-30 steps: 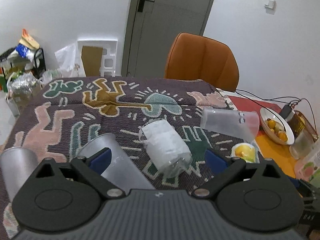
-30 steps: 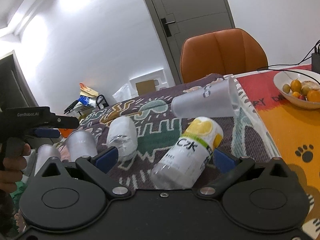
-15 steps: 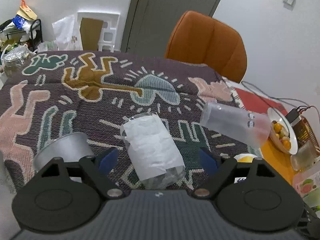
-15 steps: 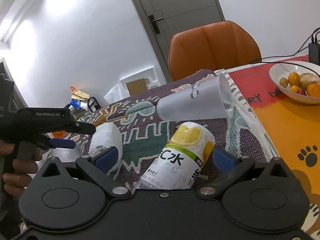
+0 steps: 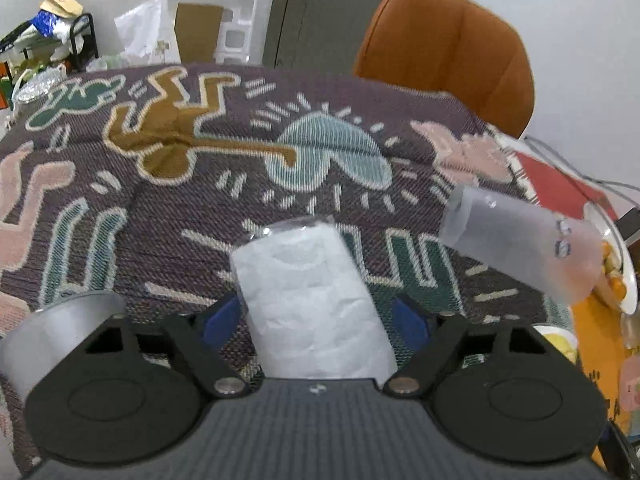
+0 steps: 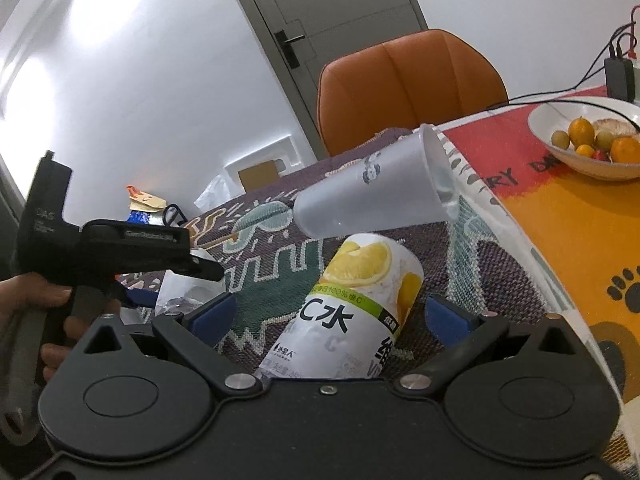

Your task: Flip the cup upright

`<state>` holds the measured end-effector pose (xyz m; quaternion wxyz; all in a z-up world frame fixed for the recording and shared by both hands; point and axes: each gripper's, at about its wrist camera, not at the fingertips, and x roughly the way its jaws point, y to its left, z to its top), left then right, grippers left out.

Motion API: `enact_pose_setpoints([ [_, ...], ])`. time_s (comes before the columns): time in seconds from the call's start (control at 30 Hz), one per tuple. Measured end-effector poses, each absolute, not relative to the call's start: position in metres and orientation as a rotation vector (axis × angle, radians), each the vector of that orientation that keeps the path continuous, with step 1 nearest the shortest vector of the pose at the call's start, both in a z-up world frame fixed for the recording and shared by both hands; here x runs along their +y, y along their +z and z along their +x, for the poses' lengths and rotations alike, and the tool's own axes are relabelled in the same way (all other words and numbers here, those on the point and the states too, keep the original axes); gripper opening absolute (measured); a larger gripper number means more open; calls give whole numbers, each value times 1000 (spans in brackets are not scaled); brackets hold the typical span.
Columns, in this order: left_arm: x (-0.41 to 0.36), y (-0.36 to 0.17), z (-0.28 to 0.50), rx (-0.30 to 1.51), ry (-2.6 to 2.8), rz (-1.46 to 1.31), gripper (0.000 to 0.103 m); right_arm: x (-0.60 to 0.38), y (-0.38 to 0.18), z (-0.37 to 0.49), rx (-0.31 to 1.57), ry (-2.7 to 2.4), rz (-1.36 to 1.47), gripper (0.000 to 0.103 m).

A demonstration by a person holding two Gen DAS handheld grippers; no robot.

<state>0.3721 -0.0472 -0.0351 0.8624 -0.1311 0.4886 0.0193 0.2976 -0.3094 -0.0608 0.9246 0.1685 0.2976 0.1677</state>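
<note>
A clear cup stuffed with white paper (image 5: 312, 300) lies on its side on the patterned cloth (image 5: 180, 184). My left gripper (image 5: 316, 316) is open and straddles it, one blue pad on each side. A yellow lemon-label bottle (image 6: 356, 304) lies between the open fingers of my right gripper (image 6: 328, 316). A frosted cup (image 6: 376, 192) lies on its side beyond the bottle; it also shows in the left wrist view (image 5: 520, 248). The paper cup and the left gripper show at the left of the right wrist view (image 6: 188, 280).
A grey cup (image 5: 60, 332) lies at the left gripper's left. An orange chair (image 5: 448, 52) stands behind the table. A bowl of fruit (image 6: 588, 140) sits on the orange mat at right, with cables behind it. Clutter stands by the far wall.
My left gripper has moved forward and down over the paper-filled cup, which now lies between its pads. My right gripper has moved in over the lemon bottle.
</note>
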Motion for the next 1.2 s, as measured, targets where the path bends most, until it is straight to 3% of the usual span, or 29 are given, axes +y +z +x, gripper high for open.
enact_pose_setpoints([
  [0.1,-45,-44,375,1051,55,-297,64,-310,-63,296,610,344,356,103],
  [0.2,-45,-44,373,1040,65,-293,62,-312,-65,296,619,342,364,103],
  [1.2,-60,39,234,869,-131,-249,61,-322,-44,215,588,368,360,103],
])
